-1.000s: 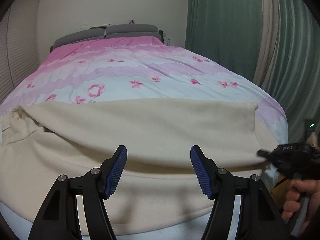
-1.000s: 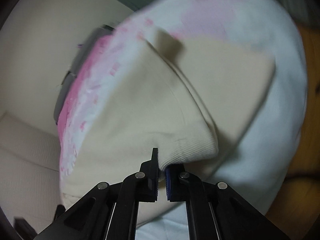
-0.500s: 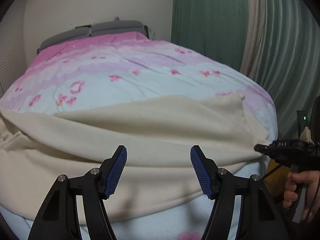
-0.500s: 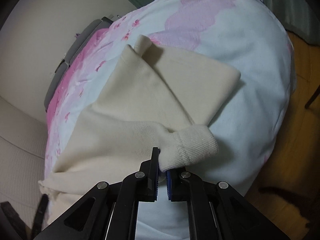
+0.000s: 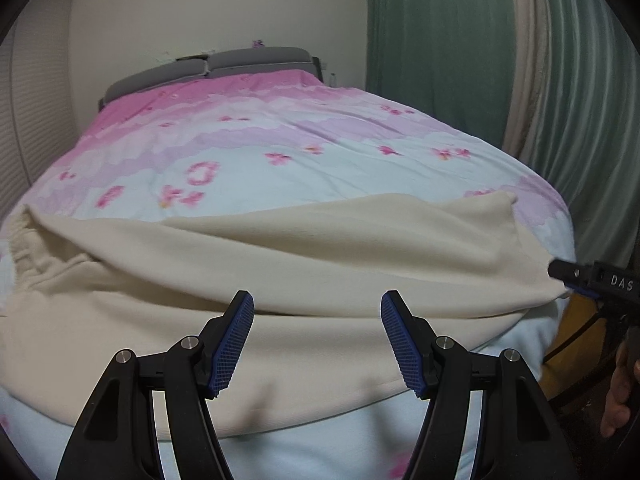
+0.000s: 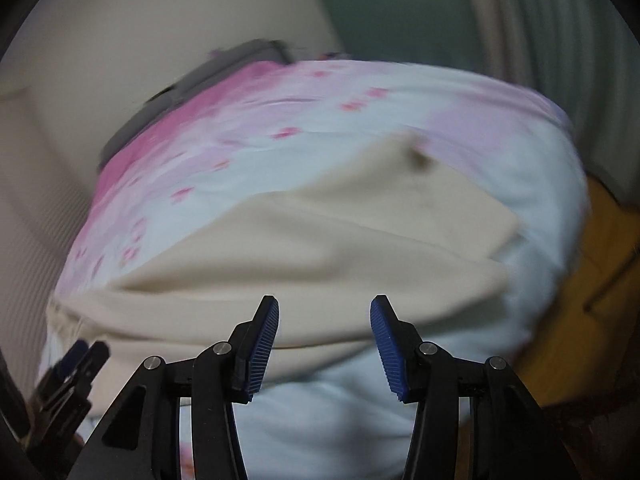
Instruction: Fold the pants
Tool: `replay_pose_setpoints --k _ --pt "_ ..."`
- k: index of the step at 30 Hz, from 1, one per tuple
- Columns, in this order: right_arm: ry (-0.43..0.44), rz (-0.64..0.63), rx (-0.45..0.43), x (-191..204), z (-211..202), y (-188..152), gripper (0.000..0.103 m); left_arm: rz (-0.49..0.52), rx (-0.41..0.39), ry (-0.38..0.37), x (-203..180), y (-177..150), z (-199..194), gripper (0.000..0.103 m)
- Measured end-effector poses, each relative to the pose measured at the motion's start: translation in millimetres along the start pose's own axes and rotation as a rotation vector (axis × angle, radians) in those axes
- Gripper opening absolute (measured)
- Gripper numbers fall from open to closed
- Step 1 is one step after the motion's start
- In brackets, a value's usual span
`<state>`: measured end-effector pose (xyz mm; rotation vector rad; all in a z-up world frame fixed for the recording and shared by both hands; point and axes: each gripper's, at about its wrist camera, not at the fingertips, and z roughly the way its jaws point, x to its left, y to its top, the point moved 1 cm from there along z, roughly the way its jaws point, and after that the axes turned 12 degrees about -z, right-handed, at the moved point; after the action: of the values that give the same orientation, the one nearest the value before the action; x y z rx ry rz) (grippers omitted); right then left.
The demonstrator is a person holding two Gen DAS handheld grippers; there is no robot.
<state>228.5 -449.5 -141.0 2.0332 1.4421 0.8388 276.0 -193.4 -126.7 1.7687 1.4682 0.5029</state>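
Both pairs of fingers are spread wide with nothing between them. On the left gripper [image 5: 317, 342], the blue ribbed pads [image 5: 234, 344] hang apart above the near edge of the bed, over the cream pants [image 5: 304, 264]. The right gripper [image 6: 324, 344] is likewise released, its pads [image 6: 262, 346] parted above the same garment; this view is blurred by motion.

The pants lie across the foot of the bed on a duvet [image 5: 280, 136] printed in pink, lilac and pale blue with small pink flowers. One cream layer is folded over another, so a long fold edge runs from the left side of the bed towards the right side. The elastic waistband [image 5: 24, 240] is bunched at the left edge of the bed. The far right corner of the fabric [image 5: 508, 202] sits near the right edge.

In the left wrist view, the right gripper's black tip shows at the right edge of the bed, just beside the pants' right end; whether it touches the cloth cannot be told. A grey headboard [image 5: 224, 66] stands at the far end, and green curtains [image 5: 436, 40] hang to the right.
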Motion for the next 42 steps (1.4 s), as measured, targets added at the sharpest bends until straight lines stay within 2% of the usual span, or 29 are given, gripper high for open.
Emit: replay_pose_setpoints --k 7,13,17,21,27,30,35,37,38,42 --pt "0.191 -0.286 -0.003 136.8 30.3 21.3 0.049 -0.063 -0.036 0.134 85.8 16.6 -28.7 0.066" --pt "0.315 -0.538 -0.002 264.9 62.7 34.1 0.049 -0.149 -0.098 0.275 189.6 40.8 -46.5 0.069" --pt "0.381 -0.673 -0.009 353.4 85.1 43.3 0.049 -0.203 -0.111 0.326 254.0 54.6 -45.0 0.069" --pt "0.438 -0.772 -0.006 431.7 102.9 44.6 0.049 -0.255 -0.117 0.362 313.6 65.1 -39.0 0.069" --pt "0.438 -0.975 0.029 547.0 151.8 32.7 0.049 -0.363 -0.114 0.399 394.2 71.0 -28.7 0.069" --pt "0.386 -1.015 0.036 578.4 175.3 32.0 0.049 -0.401 -0.114 0.412 423.9 73.2 -21.0 0.069" --pt "0.313 -1.029 0.064 604.0 207.0 31.5 0.046 -0.438 -0.101 0.421 457.8 73.6 -3.5 0.069" --pt "0.31 -1.019 0.065 608.3 213.7 32.4 0.015 -0.451 -0.091 0.417 466.9 72.7 1.6 0.069" --pt "0.312 -1.0 0.064 605.8 212.1 34.4 0.011 -0.459 -0.088 0.414 471.7 72.1 1.5 0.069" --pt "0.374 -0.968 0.008 597.6 180.8 37.8 0.009 -0.485 -0.104 0.407 479.7 67.0 -15.1 0.069"
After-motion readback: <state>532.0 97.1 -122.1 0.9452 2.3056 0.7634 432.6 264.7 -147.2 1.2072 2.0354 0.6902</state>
